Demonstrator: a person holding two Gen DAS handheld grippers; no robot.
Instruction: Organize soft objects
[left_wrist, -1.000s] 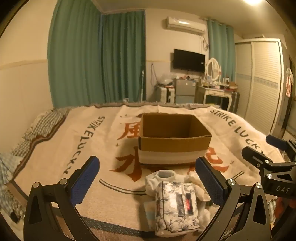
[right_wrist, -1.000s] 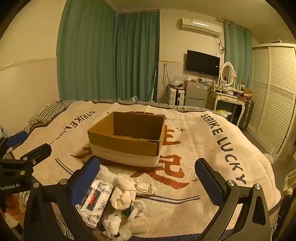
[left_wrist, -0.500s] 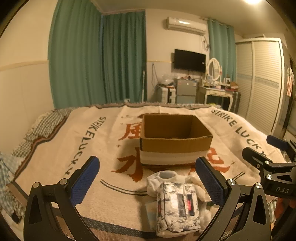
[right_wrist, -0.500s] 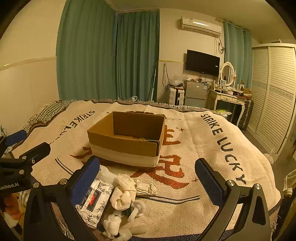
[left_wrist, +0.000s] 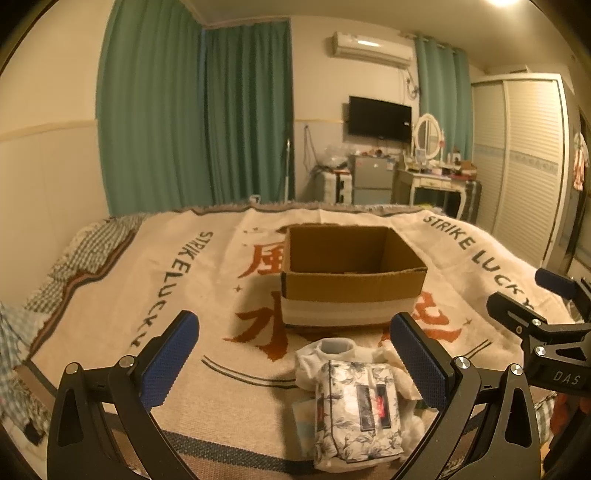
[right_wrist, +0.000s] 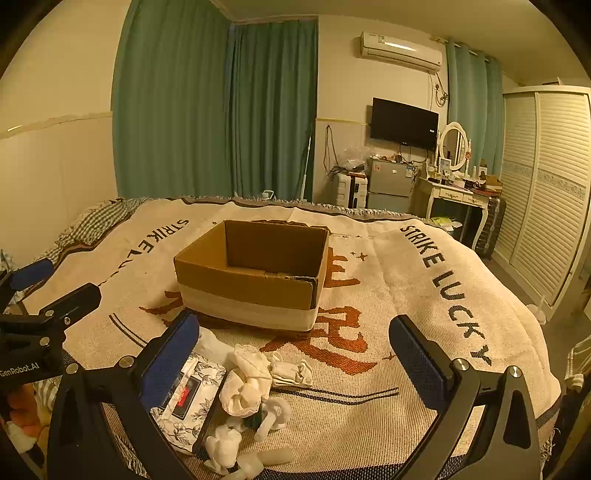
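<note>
An open, empty-looking cardboard box (left_wrist: 351, 273) stands mid-bed on a cream blanket (left_wrist: 207, 295); it also shows in the right wrist view (right_wrist: 255, 273). In front of it lies a pile of soft things: a floral tissue pack (left_wrist: 356, 406), also in the right wrist view (right_wrist: 190, 395), white socks (left_wrist: 325, 350) and crumpled white cloths (right_wrist: 247, 380). My left gripper (left_wrist: 295, 365) is open and empty above the near blanket, the pack near its right finger. My right gripper (right_wrist: 295, 365) is open and empty above the pile.
The bed's near edge runs under both grippers. A checked pillow (left_wrist: 99, 243) lies at the far left. Beyond the bed are green curtains (left_wrist: 195, 122), a dresser (right_wrist: 454, 195) and a white wardrobe (right_wrist: 550, 192) at the right.
Both grippers have barely moved; the view shifts only slightly. The box and pile stay in place.
</note>
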